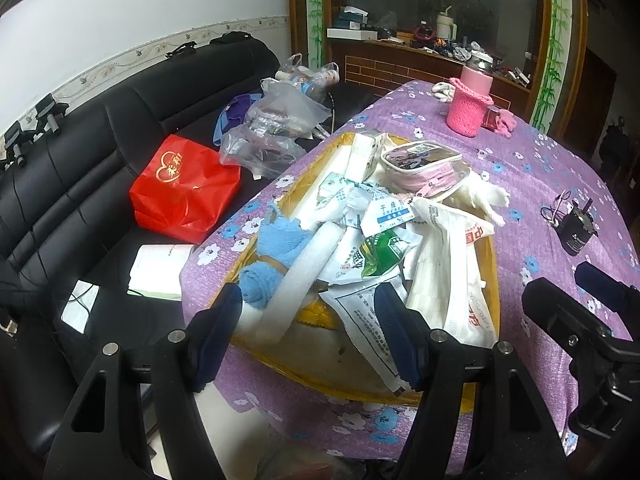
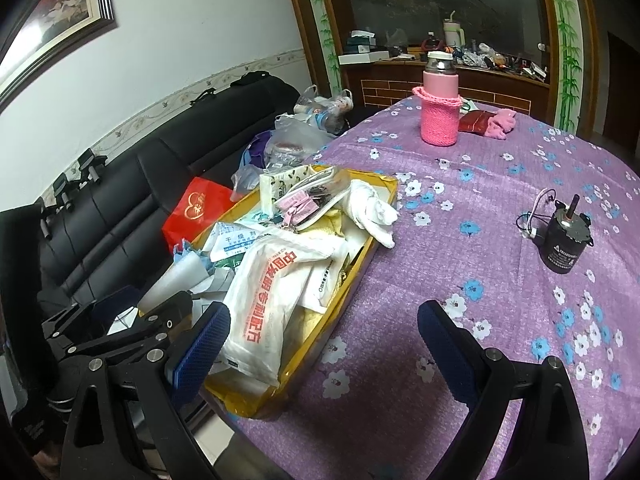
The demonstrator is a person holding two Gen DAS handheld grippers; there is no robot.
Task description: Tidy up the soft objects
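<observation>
Both claws (left [image 1: 308,328], right [image 2: 324,344]) gape empty over purple floral tablecloth [image 2: 460,208]; black sofa [image 1: 80,184] beside.

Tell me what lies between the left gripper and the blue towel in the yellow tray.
Nothing visible blocks it. The left gripper hangs open over the near end of the yellow tray, and the blue towel lies exposed just beyond its left finger. Only a white foam strip lies beside the towel, running between the fingers.
</observation>
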